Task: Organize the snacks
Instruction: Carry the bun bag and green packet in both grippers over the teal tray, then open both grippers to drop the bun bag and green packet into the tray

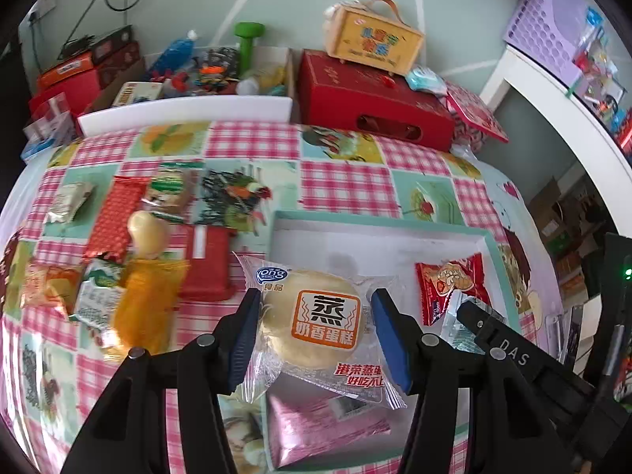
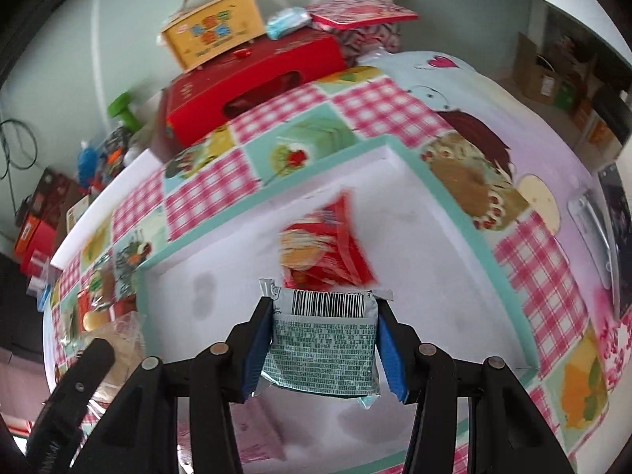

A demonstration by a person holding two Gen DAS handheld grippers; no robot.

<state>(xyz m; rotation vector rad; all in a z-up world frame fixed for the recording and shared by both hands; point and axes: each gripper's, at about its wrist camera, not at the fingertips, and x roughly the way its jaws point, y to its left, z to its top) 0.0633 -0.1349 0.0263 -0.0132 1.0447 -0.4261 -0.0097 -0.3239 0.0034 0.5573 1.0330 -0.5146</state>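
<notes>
Between the blue pads of the left tool (image 1: 314, 318) sits a round steamed cake (image 1: 312, 318) in a clear crinkly wrapper, gripped by its sides, hanging above the near-left part of the shallow white tray (image 1: 488, 237) with the teal rim. Below it lies a shiny pink foil packet (image 1: 316, 430); farther right in the tray rests a red sachet (image 1: 450, 284). The right tool (image 2: 324, 339) pinches a flat, pale green pouch (image 2: 324, 347), barcode end forward, over the same tray and just short of that red sachet. Both loads are soft film packs, so each drop looks to be straight down. Loose snacks (image 1: 114, 260) wait on the checked desk (image 1: 347, 181) to the left.
</notes>
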